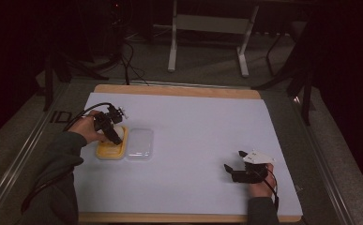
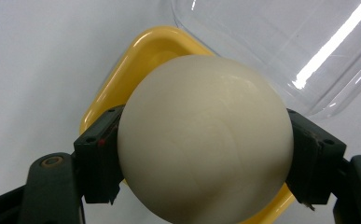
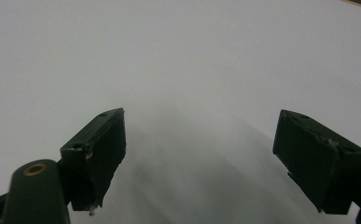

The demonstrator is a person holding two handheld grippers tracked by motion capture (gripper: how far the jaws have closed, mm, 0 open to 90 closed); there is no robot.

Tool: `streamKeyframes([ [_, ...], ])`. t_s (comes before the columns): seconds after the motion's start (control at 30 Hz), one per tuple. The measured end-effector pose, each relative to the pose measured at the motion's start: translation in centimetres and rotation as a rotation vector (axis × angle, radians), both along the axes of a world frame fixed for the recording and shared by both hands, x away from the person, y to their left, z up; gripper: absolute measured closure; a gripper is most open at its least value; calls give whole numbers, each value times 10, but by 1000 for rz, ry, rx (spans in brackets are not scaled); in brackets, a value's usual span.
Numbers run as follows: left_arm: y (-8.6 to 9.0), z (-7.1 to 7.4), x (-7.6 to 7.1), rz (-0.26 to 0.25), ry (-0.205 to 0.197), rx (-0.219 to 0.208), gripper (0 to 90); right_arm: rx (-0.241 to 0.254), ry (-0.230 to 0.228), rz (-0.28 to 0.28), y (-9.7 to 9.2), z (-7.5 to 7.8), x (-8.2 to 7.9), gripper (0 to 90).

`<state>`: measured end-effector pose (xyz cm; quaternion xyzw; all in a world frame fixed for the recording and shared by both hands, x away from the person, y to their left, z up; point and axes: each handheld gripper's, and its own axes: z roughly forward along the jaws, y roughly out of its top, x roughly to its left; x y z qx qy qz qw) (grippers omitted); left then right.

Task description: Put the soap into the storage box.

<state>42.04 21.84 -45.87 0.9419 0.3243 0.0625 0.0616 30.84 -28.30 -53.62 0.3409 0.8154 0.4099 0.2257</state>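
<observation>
Left claw [image 2: 205, 154] pinches a cream-white ball [image 2: 205, 140], one jaw pressed on each side of it. Ball sits over the yellow tray [image 2: 136, 60], whose rim curves round the ball from 9 to 12 o'clock in the left gripper view. Cannot tell if ball touches the tray floor. Clear plastic lid [image 2: 281, 42] lies at 1 o'clock from the ball, just beside the tray, light streaks on it.

High view: left claw [image 1: 116, 136] over the yellow tray [image 1: 105, 152] at 9 o'clock on the table [image 1: 179, 91]; clear lid [image 1: 140, 143] touches or nearly touches the tray's 3 o'clock side. White sheet [image 1: 193, 122] covers most of the table, wood edge at 12 o'clock. Left hand [image 1: 87, 127] wraps the gripper, cable looping off to 10 o'clock.

Right claw [image 1: 233, 161] at 4 o'clock on the sheet, well apart from the tray, jaws spread, nothing between them. Right gripper view: right claw [image 3: 199, 161] spread wide over bare white sheet [image 3: 178, 56]. Right hand [image 1: 262, 186] behind it, grey plate on top.
</observation>
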Motion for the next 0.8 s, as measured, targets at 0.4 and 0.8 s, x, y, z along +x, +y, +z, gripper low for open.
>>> streamKeyframes([
  [0.4, 4, -14, 1, 4, 18, 13, 255, -1, -2, 1, 0, 0, 0, 171],
  [0.8, 8, -25, 1, 16, 48, -4, 254, -4, -3, 0, 0, 0, 0, 171],
])
